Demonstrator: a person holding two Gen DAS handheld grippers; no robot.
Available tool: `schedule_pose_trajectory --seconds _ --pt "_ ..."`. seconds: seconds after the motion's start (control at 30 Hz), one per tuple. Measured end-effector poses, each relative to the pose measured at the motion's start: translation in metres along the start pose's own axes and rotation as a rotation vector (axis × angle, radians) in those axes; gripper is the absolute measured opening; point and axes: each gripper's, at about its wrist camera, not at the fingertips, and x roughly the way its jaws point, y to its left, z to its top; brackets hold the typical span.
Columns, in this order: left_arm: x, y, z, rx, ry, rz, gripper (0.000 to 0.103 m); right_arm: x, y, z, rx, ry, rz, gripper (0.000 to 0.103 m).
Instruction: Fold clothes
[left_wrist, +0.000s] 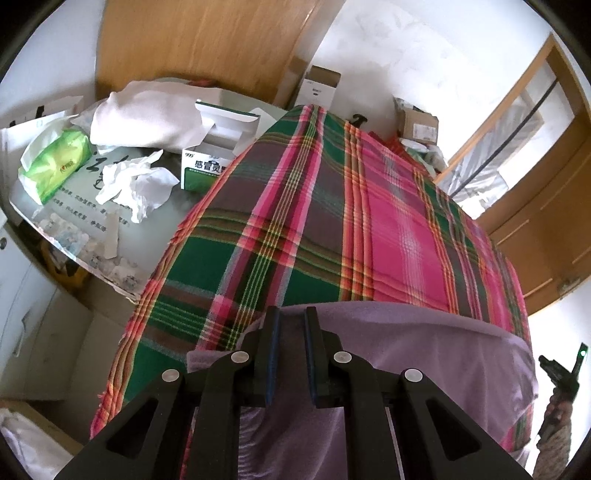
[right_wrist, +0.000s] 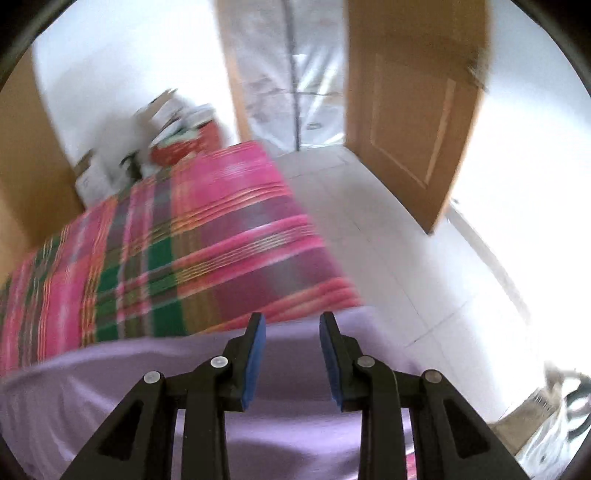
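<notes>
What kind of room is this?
Probably a bedroom at home: a plaid blanket covers what looks like a bed, wooden doors open off it, and a cluttered side table holds tissues and a medicine box.

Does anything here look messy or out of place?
Yes. Beside the plaid bedspread, the side table is cluttered: crumpled tissues, an open medicine box and a heap of white cloth. The purple garment itself lies fairly smooth.

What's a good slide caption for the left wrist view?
Left tool open over a purple garment on a plaid cloth, cluttered table beside.
</notes>
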Motion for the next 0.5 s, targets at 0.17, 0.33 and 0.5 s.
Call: schedule_pose_trajectory --seconds 0.17,0.33,0.5 --pt "0.000 -0.002 -0.001 0.009 -0.004 0.005 0.013 0.007 -0.036 0.005 0.074 0.018 0.016 0.039" --pt "0.000 -0.001 0.000 0.005 -0.004 0.005 0.013 0.017 -0.039 0.002 0.082 0.025 0.023 0.041" --pt "0.000 -0.002 -0.001 0.006 -0.006 0.010 0.013 0.014 -0.046 -0.003 0.084 -0.007 0.039 0.038"
